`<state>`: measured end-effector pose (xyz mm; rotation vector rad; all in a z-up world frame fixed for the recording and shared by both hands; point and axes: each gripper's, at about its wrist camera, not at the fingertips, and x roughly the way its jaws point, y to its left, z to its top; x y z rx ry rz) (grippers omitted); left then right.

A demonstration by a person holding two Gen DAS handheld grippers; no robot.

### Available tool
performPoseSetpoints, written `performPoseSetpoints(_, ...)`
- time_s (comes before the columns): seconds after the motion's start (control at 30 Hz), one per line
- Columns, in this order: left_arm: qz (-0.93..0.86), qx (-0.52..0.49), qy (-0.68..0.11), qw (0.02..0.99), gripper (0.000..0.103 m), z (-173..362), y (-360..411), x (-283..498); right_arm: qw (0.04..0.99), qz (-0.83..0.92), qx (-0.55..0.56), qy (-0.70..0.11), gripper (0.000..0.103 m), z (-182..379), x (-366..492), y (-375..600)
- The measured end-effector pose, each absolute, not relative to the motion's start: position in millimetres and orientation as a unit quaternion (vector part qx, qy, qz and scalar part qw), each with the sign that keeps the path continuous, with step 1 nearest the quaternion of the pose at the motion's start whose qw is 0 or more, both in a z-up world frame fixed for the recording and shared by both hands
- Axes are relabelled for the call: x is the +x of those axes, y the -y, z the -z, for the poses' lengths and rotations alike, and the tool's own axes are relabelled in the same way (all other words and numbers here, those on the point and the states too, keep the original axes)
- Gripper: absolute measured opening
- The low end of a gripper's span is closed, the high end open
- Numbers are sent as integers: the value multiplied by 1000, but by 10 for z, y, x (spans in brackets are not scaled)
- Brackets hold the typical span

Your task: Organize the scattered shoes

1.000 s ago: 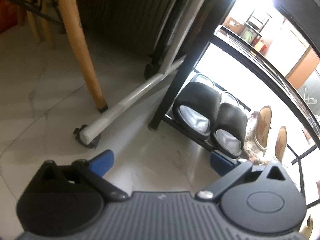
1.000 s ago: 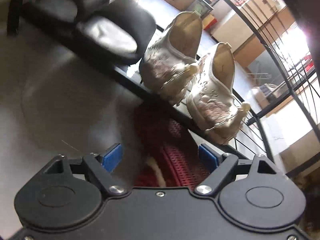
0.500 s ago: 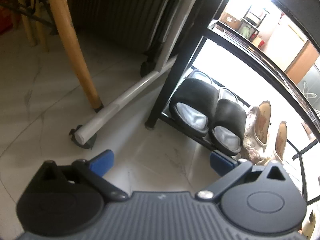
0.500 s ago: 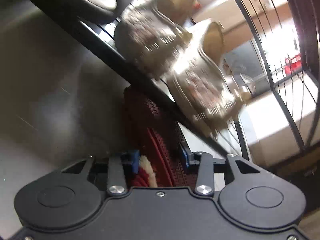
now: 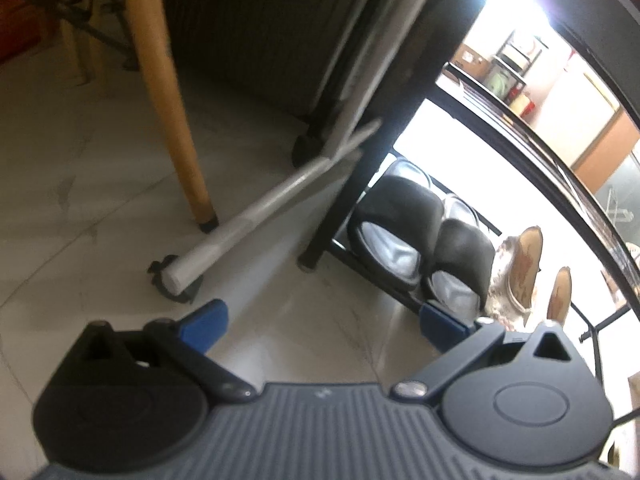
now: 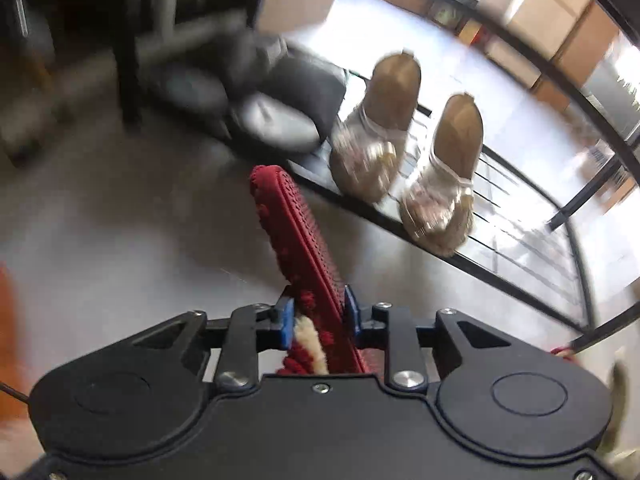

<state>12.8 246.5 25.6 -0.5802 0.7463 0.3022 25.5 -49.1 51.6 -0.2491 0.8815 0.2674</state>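
My right gripper (image 6: 317, 318) is shut on a red slipper (image 6: 298, 232) and holds it on edge above the floor, toe pointing at the black shoe rack (image 6: 500, 276). On the rack's low shelf sit a pair of black slippers (image 6: 276, 112) and a pair of cream-gold shoes (image 6: 400, 148). My left gripper (image 5: 324, 322) is open and empty over the floor, left of the rack (image 5: 352, 184). The black slippers (image 5: 420, 232) and the cream-gold shoes (image 5: 524, 276) show there too.
A wooden chair leg (image 5: 176, 120) and a white metal frame bar with a caster (image 5: 260, 216) stand on the pale tile floor left of the rack. Cardboard boxes (image 6: 560, 12) sit beyond the rack.
My right gripper has closed on the red slipper and lifted it off the floor, pulling back so the rack sits farther away. The left gripper has drifted slightly and stays open.
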Motion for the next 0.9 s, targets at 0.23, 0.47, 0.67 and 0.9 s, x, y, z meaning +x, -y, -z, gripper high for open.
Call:
performPoseSetpoints(0.23,-160,-297,-348,874,102,-253,-2550,47,868,-206,97,-441,21,-922,296,811)
performPoseSetpoints(0.47,-152,-270,-361,879,102,-222,-2432,97,804,-168,257,-509,23,-237,701,1487)
performPoseSetpoints(0.67,-144,-239,-373,885,102,-185,-2292,186,725,-68,356,-586,64,665,1078,2067)
performPoseSetpoints(0.9,-141,-233,-377,885,102,-160,-2259,210,803,-68,293,-514,85,52,1017,1928)
